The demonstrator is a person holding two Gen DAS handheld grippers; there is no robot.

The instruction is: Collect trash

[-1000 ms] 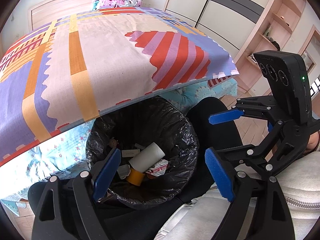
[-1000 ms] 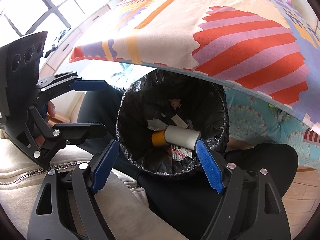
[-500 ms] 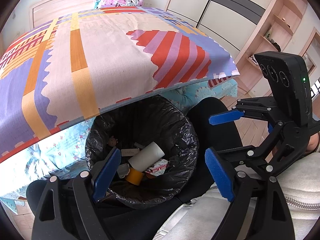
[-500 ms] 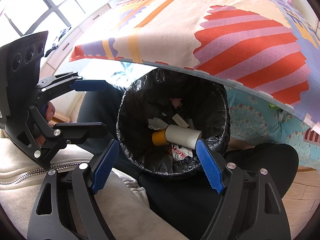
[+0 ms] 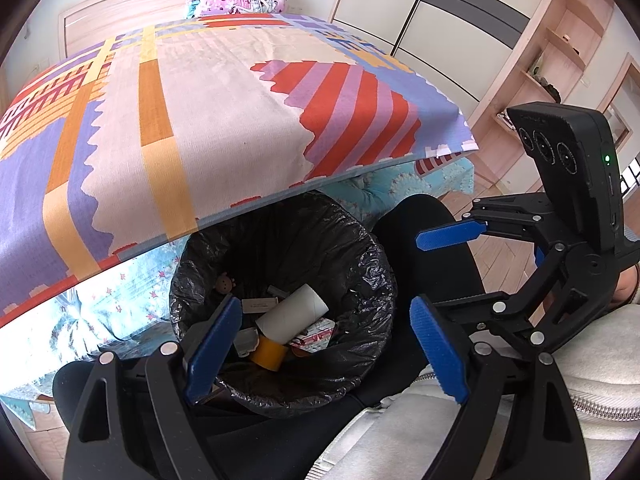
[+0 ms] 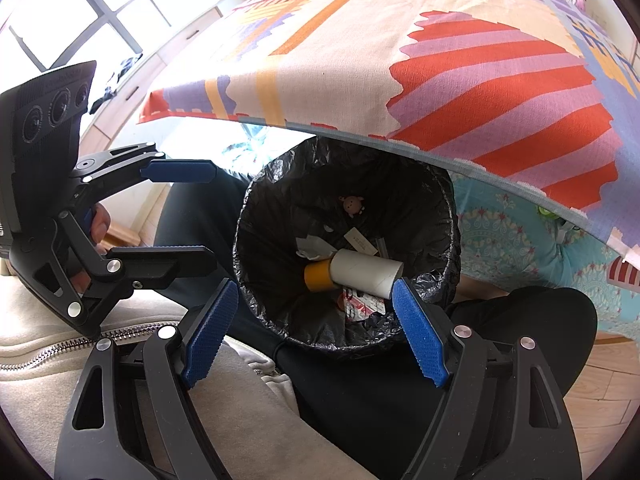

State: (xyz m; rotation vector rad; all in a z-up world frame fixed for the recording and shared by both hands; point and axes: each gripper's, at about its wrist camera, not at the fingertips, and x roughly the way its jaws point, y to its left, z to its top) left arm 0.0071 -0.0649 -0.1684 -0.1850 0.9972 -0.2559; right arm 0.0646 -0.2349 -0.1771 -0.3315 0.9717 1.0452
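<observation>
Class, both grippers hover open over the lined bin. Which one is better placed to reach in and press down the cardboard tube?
Probably the left gripper: in its own view the cardboard tube lies nearly centred between its open fingers. From the right gripper, the tube sits off toward one finger. Both are empty, so the margin is slim.

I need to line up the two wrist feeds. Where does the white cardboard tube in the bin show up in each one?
Left wrist: white cardboard tube lies low and centre-left, inside the black-lined bin, just right of the left gripper's left pad.
Right wrist: the tube lies just right of centre, in the bin, above the right gripper's right pad.
Shared landmark: the yellow tape roll against the tube's end.
</observation>
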